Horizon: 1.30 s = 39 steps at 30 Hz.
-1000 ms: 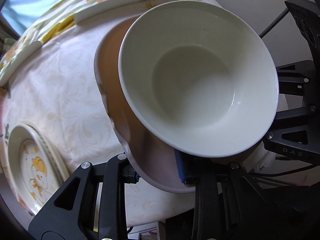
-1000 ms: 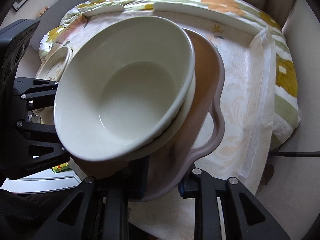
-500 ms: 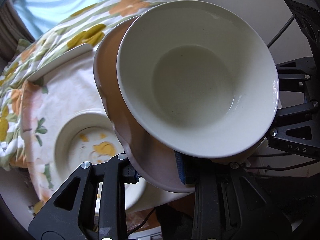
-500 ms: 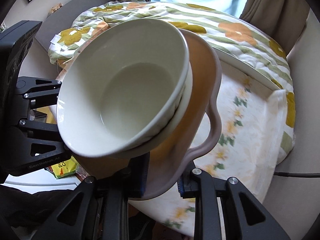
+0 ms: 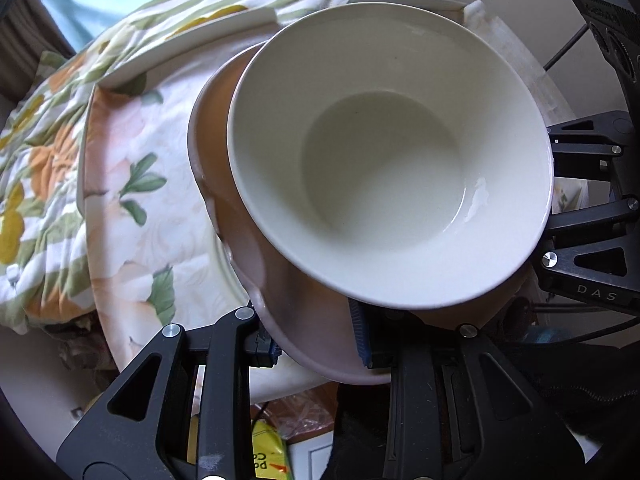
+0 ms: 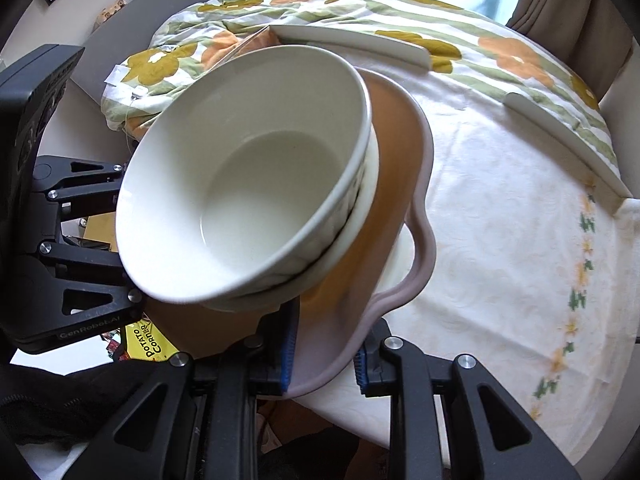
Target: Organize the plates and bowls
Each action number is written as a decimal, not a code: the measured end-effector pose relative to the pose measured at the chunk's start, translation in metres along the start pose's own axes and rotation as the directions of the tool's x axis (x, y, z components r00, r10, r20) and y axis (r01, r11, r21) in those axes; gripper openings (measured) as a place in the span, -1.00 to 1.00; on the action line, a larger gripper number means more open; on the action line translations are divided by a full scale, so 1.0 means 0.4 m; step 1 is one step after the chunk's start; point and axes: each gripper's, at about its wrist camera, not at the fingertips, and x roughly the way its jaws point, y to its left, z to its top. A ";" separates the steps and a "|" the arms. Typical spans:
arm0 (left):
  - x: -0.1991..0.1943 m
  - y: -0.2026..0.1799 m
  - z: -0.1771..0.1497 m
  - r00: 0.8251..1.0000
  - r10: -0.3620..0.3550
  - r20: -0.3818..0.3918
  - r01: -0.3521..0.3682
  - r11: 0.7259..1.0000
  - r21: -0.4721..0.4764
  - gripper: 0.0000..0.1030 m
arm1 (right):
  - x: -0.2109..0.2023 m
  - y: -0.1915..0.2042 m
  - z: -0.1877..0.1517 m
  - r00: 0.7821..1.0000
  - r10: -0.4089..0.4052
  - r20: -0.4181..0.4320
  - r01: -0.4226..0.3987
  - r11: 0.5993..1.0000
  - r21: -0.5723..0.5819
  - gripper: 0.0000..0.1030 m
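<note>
Your left gripper is clenched on the near rim of the pink plate, its blue pads pressing on either face of the wavy edge. Your right gripper grips the same plate on its opposite rim, jaws clamped across the lip just below the loop handle. You hold the plate between both grippers, above the worktop, tilted rather than flat.

On the plate sits a white bowl, nested inside a second white bowl whose rim shows just under it in the right view. Both lean with the plate, and both are empty.

Below lies a pale cloth with flower and leaf prints, and beyond it a striped floral quilt. A yellow snack bag shows under the plate, off the worktop's near edge.
</note>
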 end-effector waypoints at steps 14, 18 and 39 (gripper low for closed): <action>0.066 0.057 -0.001 0.999 -0.037 -0.007 0.038 0.999 0.023 -0.53 | 0.045 0.025 -0.008 0.999 -0.043 -0.008 0.043 0.999 0.030 -0.58; 0.087 0.058 0.004 0.999 -0.040 -0.012 0.040 0.999 0.021 -0.53 | 0.057 0.019 -0.013 0.999 -0.041 0.000 0.041 0.998 0.045 -0.58; 0.107 0.064 0.058 0.983 -0.065 -0.174 0.063 0.998 -0.019 -0.53 | 0.068 -0.001 0.011 0.996 -0.011 -0.090 0.017 0.997 0.071 -0.57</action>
